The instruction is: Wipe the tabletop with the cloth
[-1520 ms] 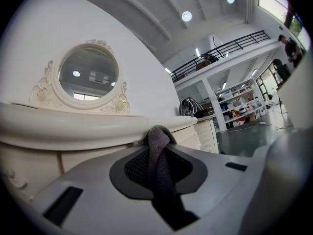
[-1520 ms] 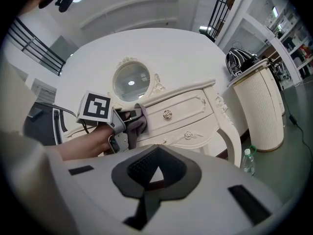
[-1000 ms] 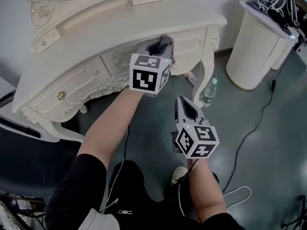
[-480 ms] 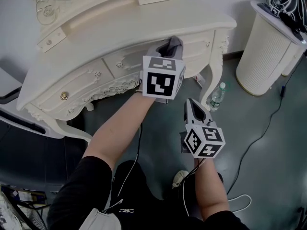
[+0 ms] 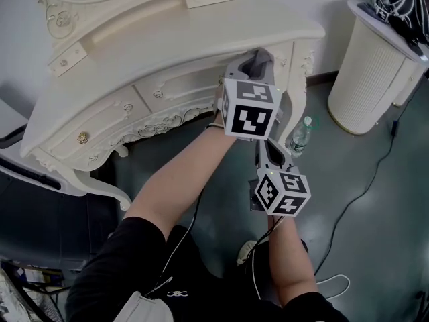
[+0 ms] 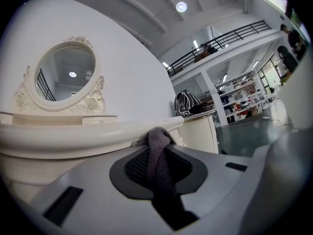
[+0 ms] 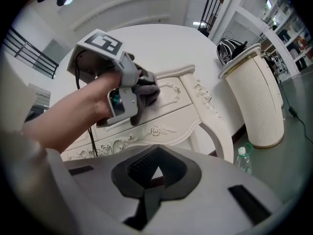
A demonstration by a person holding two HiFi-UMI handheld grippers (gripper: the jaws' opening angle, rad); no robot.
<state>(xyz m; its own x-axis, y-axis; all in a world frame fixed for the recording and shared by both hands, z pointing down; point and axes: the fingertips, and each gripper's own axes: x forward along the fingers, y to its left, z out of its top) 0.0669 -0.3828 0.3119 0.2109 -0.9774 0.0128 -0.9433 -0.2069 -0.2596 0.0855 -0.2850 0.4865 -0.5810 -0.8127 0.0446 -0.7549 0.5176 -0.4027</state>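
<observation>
A dark grey cloth [image 5: 261, 58] is pinched in my left gripper [image 5: 249, 69], at the front edge of the cream dressing table's top [image 5: 167, 39], near its right end. In the left gripper view the cloth [image 6: 157, 140] bunches out past the jaws of the left gripper [image 6: 156, 160], against the tabletop's rim [image 6: 73, 137]. My right gripper [image 5: 267, 151] hangs lower, in front of the drawers and above the floor, shut with nothing in it. From the right gripper [image 7: 155, 173] I see the left gripper [image 7: 142, 96] and the cloth [image 7: 148, 89] against the table's front.
A white ribbed bin [image 5: 365, 72] stands right of the table, with cables on it. A plastic bottle [image 5: 299, 134] stands on the floor by the curved table leg [image 5: 296, 92]. An oval mirror [image 6: 66, 77] rises at the back of the tabletop. Cables trail over the grey floor.
My left gripper has carried the cloth to the right along the table's front edge. The right gripper has stayed low and hardly shifted.
</observation>
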